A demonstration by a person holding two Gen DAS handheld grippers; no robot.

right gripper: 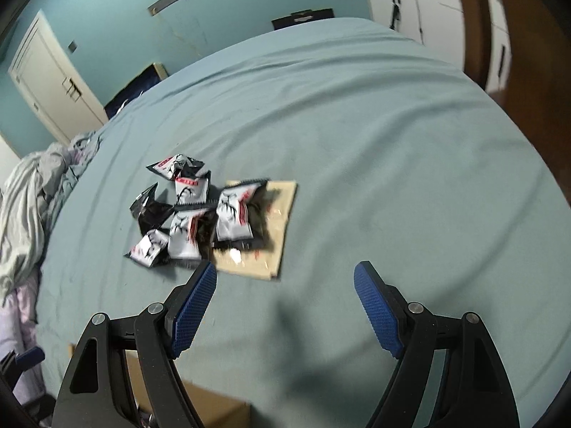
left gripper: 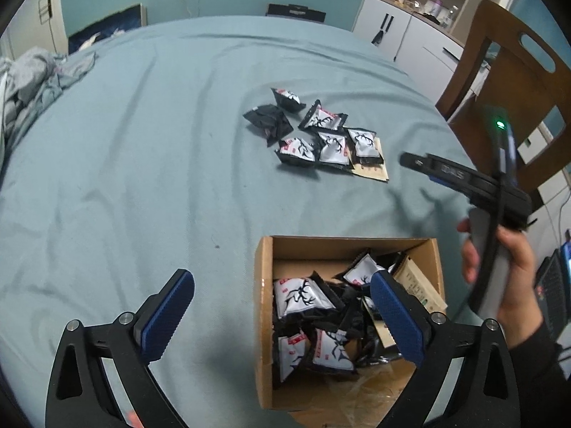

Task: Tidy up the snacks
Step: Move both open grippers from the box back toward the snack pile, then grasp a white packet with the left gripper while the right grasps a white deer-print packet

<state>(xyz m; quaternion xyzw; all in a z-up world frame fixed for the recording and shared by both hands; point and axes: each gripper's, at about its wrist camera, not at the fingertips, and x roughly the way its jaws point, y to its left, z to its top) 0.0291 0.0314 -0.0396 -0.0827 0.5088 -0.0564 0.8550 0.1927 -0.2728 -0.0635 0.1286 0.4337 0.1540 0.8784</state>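
Left tongs (left gripper: 282,315) wide open, nothing between the blue pads; right-hand pad hanging over the open cardboard box (left gripper: 264,285), left-hand pad over bare sheet. Right tongs (right gripper: 285,308) also spread well apart, empty, hovering over the bed sheet (right gripper: 374,164) just short of the loose pile; seen from the left wrist view gripped by a hand (left gripper: 514,278) in a dark sleeve.

Box at near edge of the bed, holding a jumble of black-and-white antler-print snack packets (left gripper: 303,297): roughly five white faces showing, more black ones underneath, exact count not readable. Two tan flat packets (left gripper: 421,285) leaning at the box's right wall, possibly a third below.

Loose pile (left gripper: 314,135) further up the bed, well apart from the box: six small packets, five showing antler print, one all-black side up (left gripper: 269,123). One tan flat packet (right gripper: 264,246) under the pile's right end, partly covered.

Crumpled grey bedding (left gripper: 32,82) at far left. Wooden chair (left gripper: 506,82) at right, white cabinet (left gripper: 403,32) behind.
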